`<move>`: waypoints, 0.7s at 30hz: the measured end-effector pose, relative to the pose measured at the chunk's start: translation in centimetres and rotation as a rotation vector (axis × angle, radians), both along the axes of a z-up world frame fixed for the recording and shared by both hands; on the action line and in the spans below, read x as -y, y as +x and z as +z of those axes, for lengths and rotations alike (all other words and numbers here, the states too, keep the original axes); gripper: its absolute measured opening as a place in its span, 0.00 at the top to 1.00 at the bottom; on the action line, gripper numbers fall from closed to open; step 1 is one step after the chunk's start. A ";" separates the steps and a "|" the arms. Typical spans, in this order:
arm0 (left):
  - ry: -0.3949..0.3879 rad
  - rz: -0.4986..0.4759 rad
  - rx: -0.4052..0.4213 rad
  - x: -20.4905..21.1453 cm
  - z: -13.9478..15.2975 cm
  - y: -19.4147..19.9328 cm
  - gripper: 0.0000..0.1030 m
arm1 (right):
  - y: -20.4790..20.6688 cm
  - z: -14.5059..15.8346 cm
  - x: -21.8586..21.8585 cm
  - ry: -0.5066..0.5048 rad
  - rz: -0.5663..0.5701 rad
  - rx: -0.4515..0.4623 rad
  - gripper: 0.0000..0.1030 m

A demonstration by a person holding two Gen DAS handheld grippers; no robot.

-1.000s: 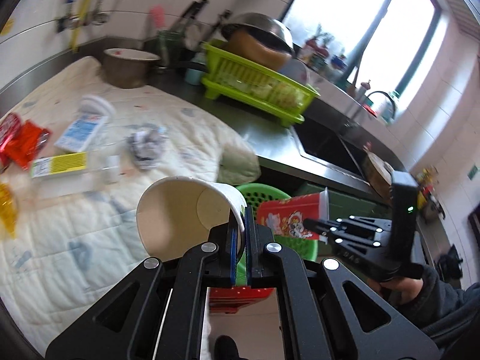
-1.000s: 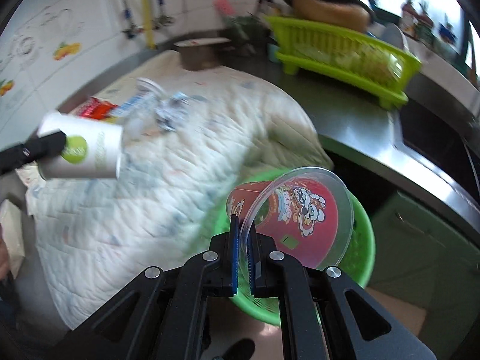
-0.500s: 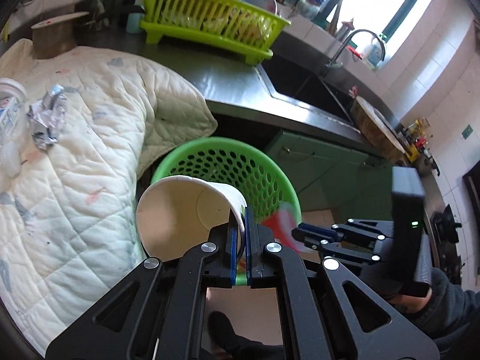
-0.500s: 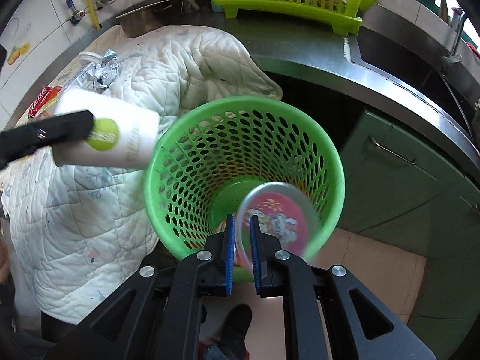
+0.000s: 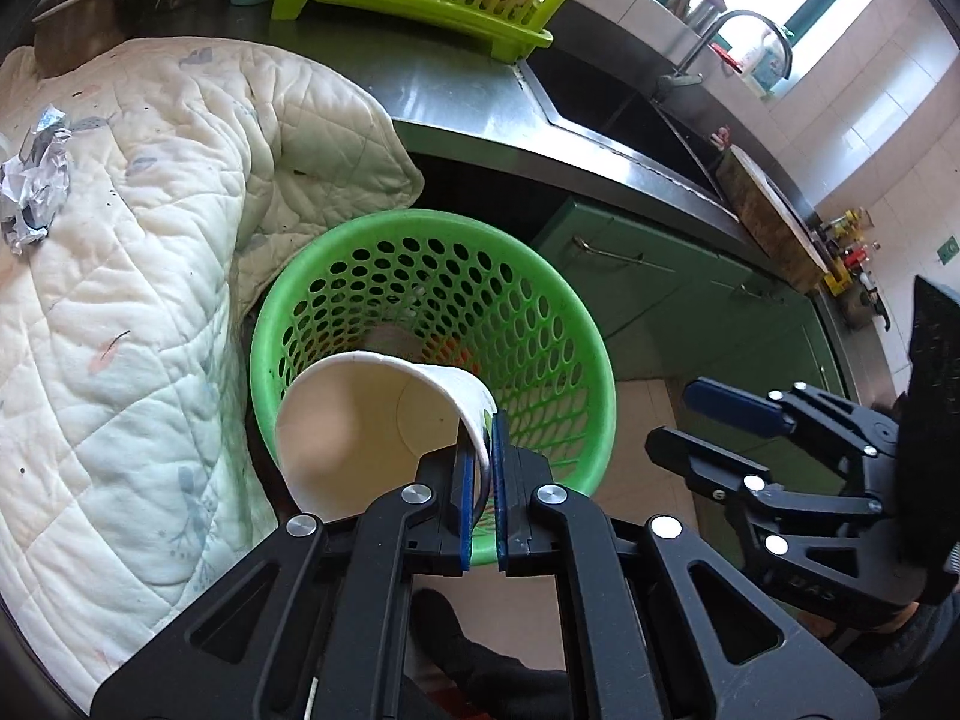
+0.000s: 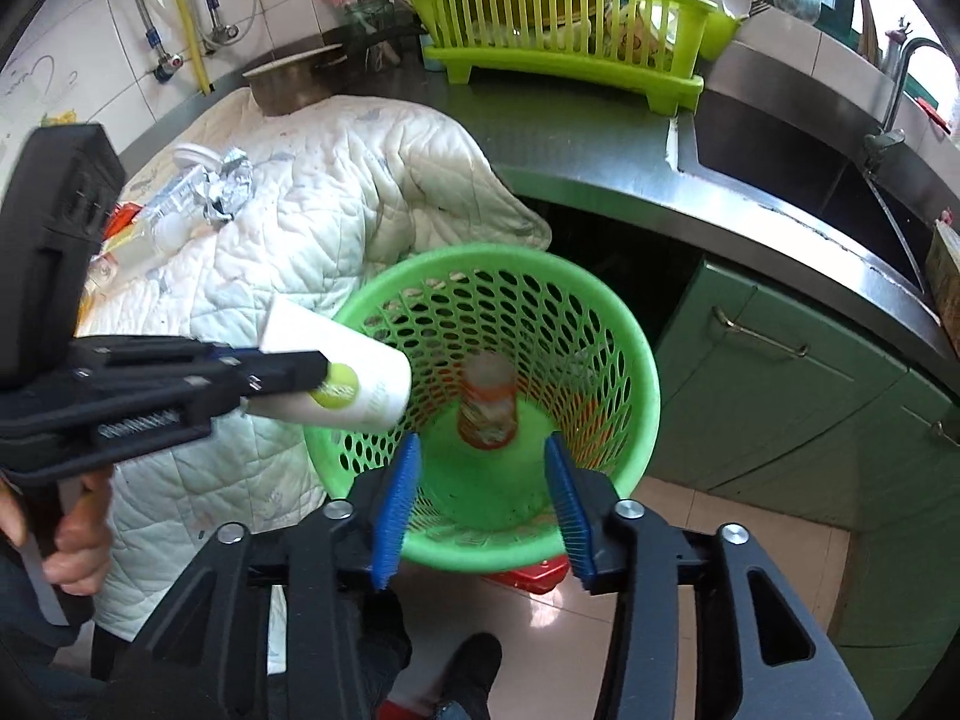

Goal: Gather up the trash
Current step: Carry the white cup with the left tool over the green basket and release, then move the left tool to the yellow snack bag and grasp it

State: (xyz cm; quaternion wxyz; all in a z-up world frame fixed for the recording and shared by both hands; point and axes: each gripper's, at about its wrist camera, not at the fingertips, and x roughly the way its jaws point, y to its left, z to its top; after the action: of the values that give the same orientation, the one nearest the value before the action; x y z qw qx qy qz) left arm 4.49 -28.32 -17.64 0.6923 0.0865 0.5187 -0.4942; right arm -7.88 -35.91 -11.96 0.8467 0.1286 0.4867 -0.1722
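Left gripper (image 5: 480, 450): jaws beginning to part, pads still on the rim of a white paper cup (image 5: 372, 420), which is held tilted over the near-left edge of the bin.
White paper cup, seen from the right wrist (image 6: 354, 381): lies sideways, with a green round mark on its wall, its base reaching over the bin's rim.
Right gripper (image 6: 483, 504): jaws opening, blue pads apart, nothing between them; it hangs above the bin's mouth.
Green perforated wastebasket (image 6: 636, 372): stands on the floor, just beside the counter's edge.
Red instant-noodle cup (image 6: 487, 405): inside the wastebasket, blurred, near its bottom.
Quilted white cloth (image 5: 150, 240): spread over the counter, one corner drooping toward the wastebasket.
Crumpled foil (image 5: 33, 180): rests on the cloth, well apart from the wastebasket.
Lime dish rack (image 6: 564, 30): on the steel counter, behind the cloth.
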 end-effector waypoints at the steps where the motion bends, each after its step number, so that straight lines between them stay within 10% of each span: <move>1: 0.004 0.001 -0.007 0.1 -0.1 0.0 0.89 | 0.0 0.2 0.0 -0.004 0.000 0.004 0.54; 6: 0.000 0.001 0.001 0.2 -0.2 -0.3 0.64 | 0.0 0.7 0.3 -0.008 -0.007 0.020 0.50; 21: -0.020 0.212 0.105 -7.3 3.5 2.5 0.60 | 4.0 1.7 -1.3 0.000 0.089 0.067 0.37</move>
State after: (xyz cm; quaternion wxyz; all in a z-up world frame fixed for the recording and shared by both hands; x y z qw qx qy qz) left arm 6.99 -21.07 -14.12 0.7678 0.0500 0.4827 -0.4183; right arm -3.88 -34.65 -10.23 0.8694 0.1127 0.4632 -0.1297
